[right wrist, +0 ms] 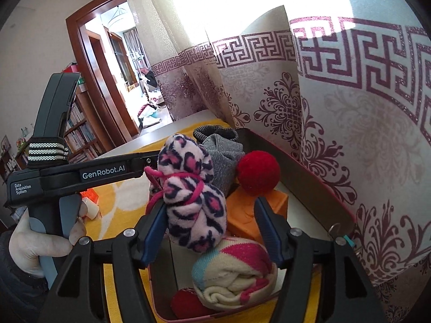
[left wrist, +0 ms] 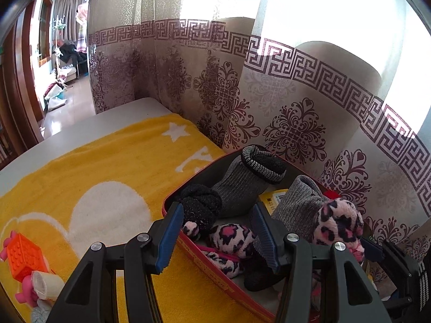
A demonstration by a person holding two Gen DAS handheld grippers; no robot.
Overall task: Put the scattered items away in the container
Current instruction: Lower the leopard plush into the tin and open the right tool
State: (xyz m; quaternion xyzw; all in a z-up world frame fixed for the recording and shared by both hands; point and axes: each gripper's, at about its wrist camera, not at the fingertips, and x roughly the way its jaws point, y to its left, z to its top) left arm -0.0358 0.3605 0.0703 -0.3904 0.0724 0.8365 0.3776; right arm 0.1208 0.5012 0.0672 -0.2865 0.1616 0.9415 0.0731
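Step in hand: release into container [right wrist: 309, 188]. My right gripper [right wrist: 208, 231] spread, pads clear of leopard-print sock bundle [right wrist: 192, 202], which stands upright in container, pink cord round its waist. My left gripper [left wrist: 218, 235] spread above container rim, nothing pinched. Next: retreat right gripper, send left to orange block [left wrist: 23, 258] and pale roll [left wrist: 45, 285] on yellow blanket [left wrist: 107, 167].

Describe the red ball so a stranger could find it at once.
Start at the patterned curtain along the far edge of the table, then drop to the red-rimmed container below it. Inside, the red ball rests on an orange block, next to a grey sock. It is the only plain red, fuzzy, round thing there; the neighbouring leopard-print bundle is pink and spotted.
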